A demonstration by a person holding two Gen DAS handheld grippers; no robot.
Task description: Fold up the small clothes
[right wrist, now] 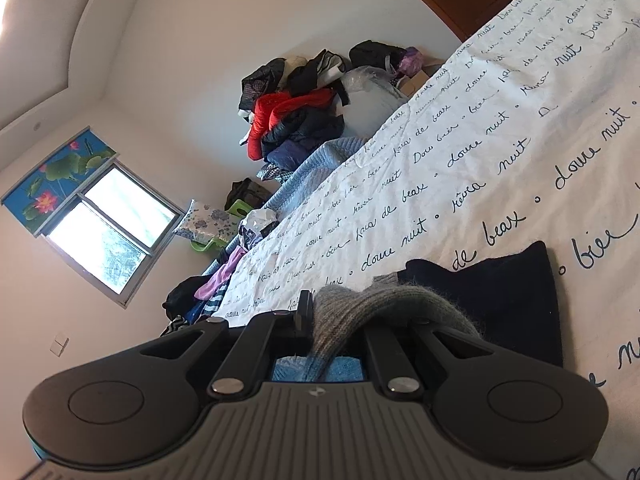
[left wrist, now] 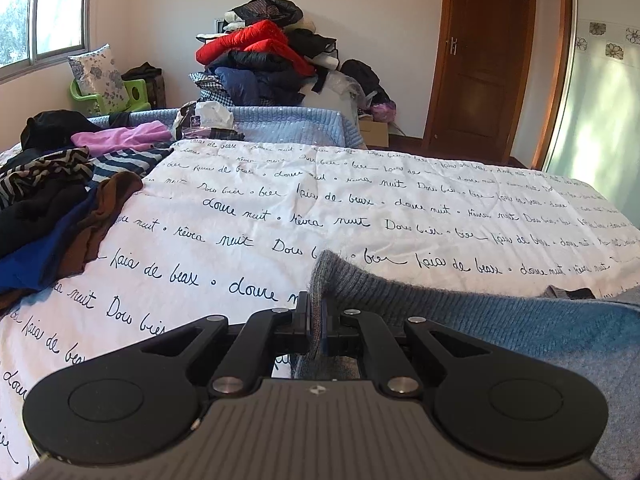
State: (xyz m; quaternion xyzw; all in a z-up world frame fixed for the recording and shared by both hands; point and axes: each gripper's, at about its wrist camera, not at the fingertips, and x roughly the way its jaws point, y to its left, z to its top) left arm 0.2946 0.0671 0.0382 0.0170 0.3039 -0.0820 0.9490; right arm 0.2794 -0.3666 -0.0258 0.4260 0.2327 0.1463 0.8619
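Bedroom setting: a bed covered by a white sheet (left wrist: 280, 208) printed with black script, a heap of unfolded clothes (left wrist: 60, 200) at its far left, and a larger clothes pile (left wrist: 260, 64) against the far wall beside a wooden door (left wrist: 480, 60).

Item under work: 1 grey-blue knit sweater (left wrist: 500, 332), lying at the near right of the bed and rising at its edge into both grippers. My left gripper (left wrist: 316, 320) has its jaws pressed together on a ribbed edge of the knit. My right gripper (right wrist: 328, 320) likewise pinches a bunched grey fold, with a dark garment (right wrist: 516, 300) flat on the sheet just beyond it.

Assessment of handling: I judge the sweater soft, limp and fairly light, with a fuzzy surface that should resist slipping. It will sag between the 2 holds and stretch if pulled hard. Ribbed hems or shoulder seams look like the firmest places to hold; both present holds are narrow, so the fabric may bunch.
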